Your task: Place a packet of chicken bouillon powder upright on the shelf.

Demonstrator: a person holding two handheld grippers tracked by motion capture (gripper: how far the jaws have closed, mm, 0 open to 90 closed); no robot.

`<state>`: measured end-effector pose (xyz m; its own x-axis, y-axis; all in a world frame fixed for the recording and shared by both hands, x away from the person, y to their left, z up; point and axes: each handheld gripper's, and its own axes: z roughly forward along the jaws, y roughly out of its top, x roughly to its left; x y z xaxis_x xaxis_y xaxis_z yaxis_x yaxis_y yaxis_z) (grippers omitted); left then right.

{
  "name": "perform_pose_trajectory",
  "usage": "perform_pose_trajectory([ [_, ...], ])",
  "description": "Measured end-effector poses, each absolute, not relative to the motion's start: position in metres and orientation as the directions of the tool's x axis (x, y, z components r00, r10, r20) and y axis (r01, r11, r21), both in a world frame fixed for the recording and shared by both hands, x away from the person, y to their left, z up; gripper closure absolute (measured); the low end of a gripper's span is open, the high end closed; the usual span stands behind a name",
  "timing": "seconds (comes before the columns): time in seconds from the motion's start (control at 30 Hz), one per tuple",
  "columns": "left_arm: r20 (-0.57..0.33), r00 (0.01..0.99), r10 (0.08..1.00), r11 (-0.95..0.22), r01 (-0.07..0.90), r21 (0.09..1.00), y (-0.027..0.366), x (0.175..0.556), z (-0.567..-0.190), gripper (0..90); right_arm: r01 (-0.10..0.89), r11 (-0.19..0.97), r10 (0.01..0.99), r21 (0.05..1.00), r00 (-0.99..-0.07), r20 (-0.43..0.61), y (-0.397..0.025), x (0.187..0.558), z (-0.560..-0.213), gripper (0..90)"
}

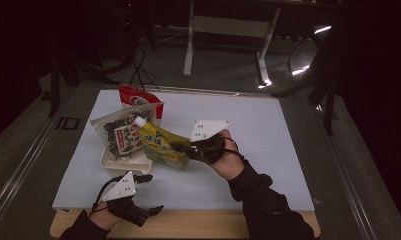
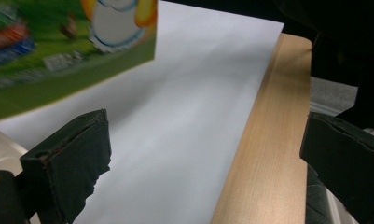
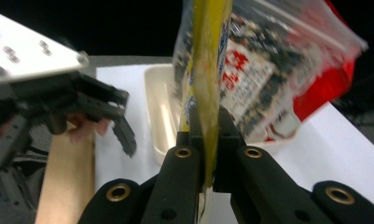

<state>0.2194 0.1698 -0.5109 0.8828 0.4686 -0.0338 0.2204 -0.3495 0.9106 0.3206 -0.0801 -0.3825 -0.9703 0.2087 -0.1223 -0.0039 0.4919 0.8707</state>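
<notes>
A yellow-green spouted pouch (image 1: pixel 161 145) hangs tilted over the white mat, its white cap toward the upper left. My right gripper (image 1: pixel 180 147) is shut on the pouch's right edge; in the right gripper view the pouch (image 3: pixel 207 70) stands edge-on, pinched between the jaws. Behind it a clear bag of dark seaweed snack (image 1: pixel 122 134) and a red packet (image 1: pixel 136 97) lean in a white tray (image 1: pixel 119 164). My left gripper (image 1: pixel 153 194) is open at the mat's front edge, nothing between its jaws. The left gripper view shows the pouch's printed corner (image 2: pixel 58 51) at upper left.
The white mat (image 1: pixel 268 150) covers most of a wooden tabletop, whose bare strip (image 1: pixel 198 225) runs along the front. Floor rails lie on both sides. White table legs (image 1: pixel 189 45) stand on the dark floor beyond. The mat's right half is bare.
</notes>
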Motion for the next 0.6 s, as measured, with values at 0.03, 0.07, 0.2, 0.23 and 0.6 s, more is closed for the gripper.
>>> perform_pose_trajectory([
  [0.03, -0.033, 0.883, 0.468, -0.351, 0.219, 0.91, 0.17, 0.219, -0.511, 2.5, -0.01, 0.483, 0.19, 0.875, -0.975, -0.117, -0.078, 0.322, -0.378, 90.0],
  [0.07, -0.035, 0.883, 0.467, -0.351, 0.222, 0.91, 0.169, 0.219, -0.512, 2.5, -0.01, 0.483, 0.19, 0.875, -0.975, -0.117, -0.078, 0.322, -0.378, 90.0],
  [0.2, -0.043, 0.888, 0.457, -0.356, 0.227, 0.906, 0.167, 0.218, -0.515, 2.6, -0.019, 0.446, 0.155, 0.895, -0.983, -0.098, -0.072, 0.327, -0.37, 90.0],
  [0.23, -0.046, 0.892, 0.449, -0.363, 0.228, 0.904, 0.165, 0.217, -0.516, 2.6, -0.025, 0.436, 0.142, 0.899, -0.985, -0.096, -0.071, 0.329, -0.368, 90.0],
  [0.6, -0.051, 0.905, 0.422, -0.381, 0.228, 0.896, 0.161, 0.216, -0.52, 2.6, -0.107, 0.378, 0.025, 0.92, -0.992, -0.126, -0.047, 0.34, -0.362, 90.0],
])
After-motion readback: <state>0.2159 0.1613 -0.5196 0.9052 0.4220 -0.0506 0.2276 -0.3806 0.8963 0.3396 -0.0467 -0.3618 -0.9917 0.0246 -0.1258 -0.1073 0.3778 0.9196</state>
